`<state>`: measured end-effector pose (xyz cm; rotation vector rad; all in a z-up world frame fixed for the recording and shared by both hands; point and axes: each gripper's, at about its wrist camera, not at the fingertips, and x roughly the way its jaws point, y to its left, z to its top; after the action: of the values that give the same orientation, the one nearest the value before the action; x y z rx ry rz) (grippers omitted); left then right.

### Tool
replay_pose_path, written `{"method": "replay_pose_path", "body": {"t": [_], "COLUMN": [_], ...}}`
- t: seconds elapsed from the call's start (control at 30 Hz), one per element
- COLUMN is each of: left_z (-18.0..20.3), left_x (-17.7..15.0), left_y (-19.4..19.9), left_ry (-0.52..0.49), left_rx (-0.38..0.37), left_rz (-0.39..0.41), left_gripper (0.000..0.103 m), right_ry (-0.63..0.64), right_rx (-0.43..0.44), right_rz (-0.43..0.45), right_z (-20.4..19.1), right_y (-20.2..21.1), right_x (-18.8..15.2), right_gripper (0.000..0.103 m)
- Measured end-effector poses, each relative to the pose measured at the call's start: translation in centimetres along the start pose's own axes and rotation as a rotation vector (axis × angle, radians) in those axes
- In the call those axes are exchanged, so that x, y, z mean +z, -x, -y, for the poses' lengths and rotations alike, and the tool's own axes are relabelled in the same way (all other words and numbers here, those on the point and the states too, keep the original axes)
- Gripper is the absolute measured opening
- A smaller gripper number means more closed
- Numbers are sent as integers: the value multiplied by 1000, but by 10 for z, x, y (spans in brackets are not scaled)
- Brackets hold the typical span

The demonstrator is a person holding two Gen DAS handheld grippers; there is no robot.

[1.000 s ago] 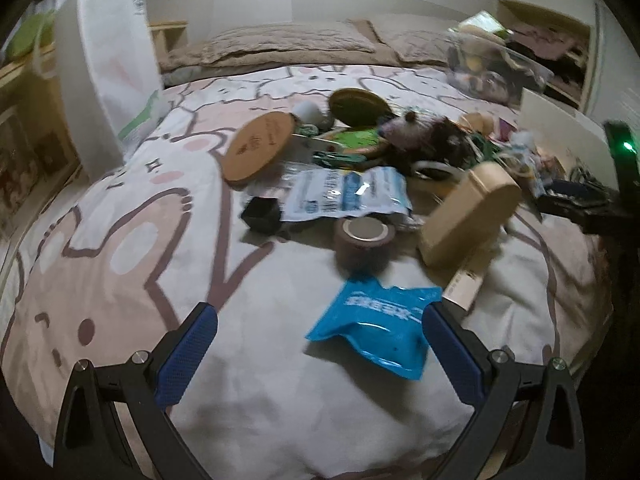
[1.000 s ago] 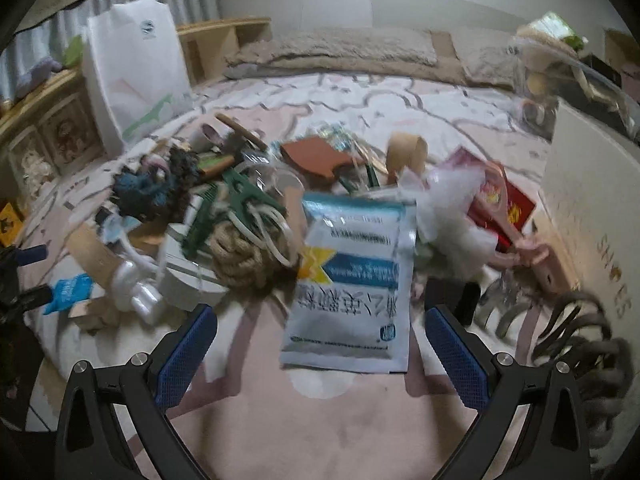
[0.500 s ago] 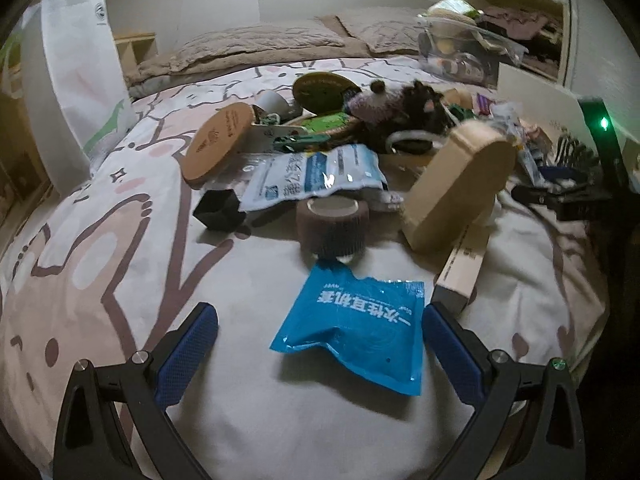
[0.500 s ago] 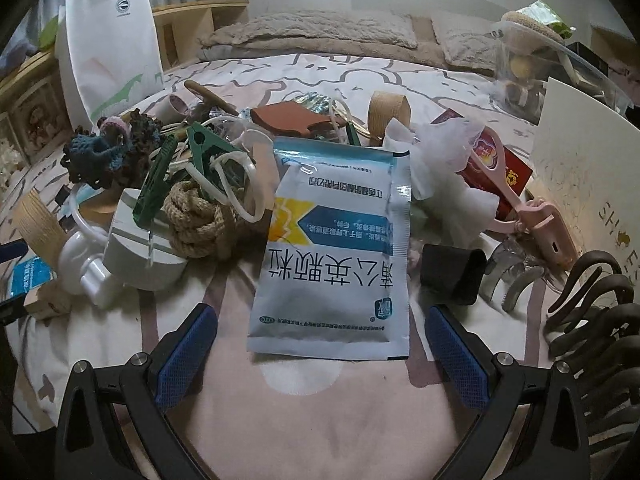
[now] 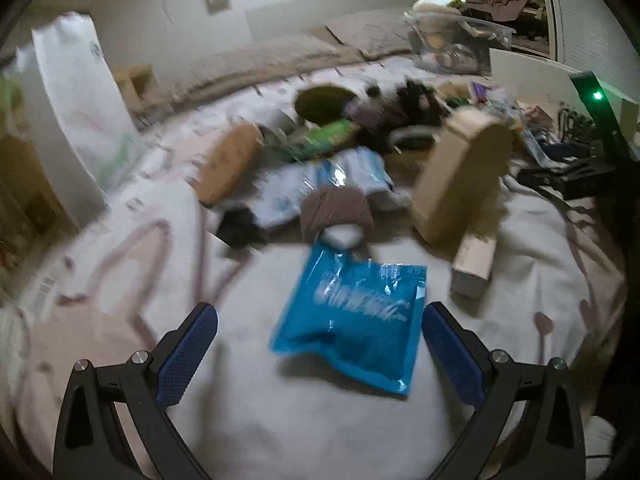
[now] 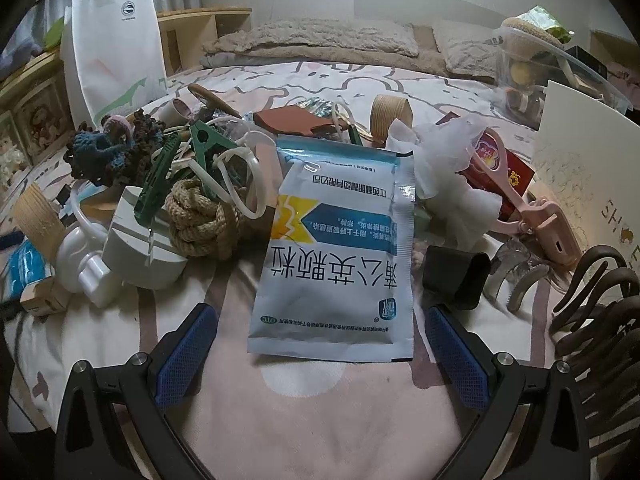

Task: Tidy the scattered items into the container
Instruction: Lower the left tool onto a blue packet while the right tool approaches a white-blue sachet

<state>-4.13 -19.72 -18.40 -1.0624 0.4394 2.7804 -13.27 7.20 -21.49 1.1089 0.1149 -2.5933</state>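
Bed [image 6: 312, 408], cartoon-print cover: white medicine sachet [image 6: 340, 256], rope knot [image 6: 200, 220], black clip [image 6: 456, 276], hair claws [image 6: 592, 292]; blue pouch [image 5: 356, 320], tape roll [image 5: 336, 212].

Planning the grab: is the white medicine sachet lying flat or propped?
Flat: the white sachet lies face-up on the bedspread, printing fully visible.

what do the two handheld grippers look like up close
The left gripper and the right gripper look alike: black angular frames with triangular cut-outs, silver screw heads at the joints, and two fingers faced with textured blue pads. No cables or sleeves are in view.
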Motion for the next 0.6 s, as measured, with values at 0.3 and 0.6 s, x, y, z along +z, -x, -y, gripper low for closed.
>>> {"method": "replay_pose_path", "body": {"t": [0.3, 0.6], "left_z": [8, 0], "left_x": [10, 17], "left_y": [8, -16], "left_ry": [-61, 32], "left_rx": [-100, -158], "left_rz": [35, -25], "left_gripper": [103, 103], "right_ry": [-11, -60], "right_rx": [18, 81], "right_rz": [19, 33], "right_z": [2, 10], "right_y": [1, 2], "right_x": [-2, -1], "right_gripper": [103, 103]}}
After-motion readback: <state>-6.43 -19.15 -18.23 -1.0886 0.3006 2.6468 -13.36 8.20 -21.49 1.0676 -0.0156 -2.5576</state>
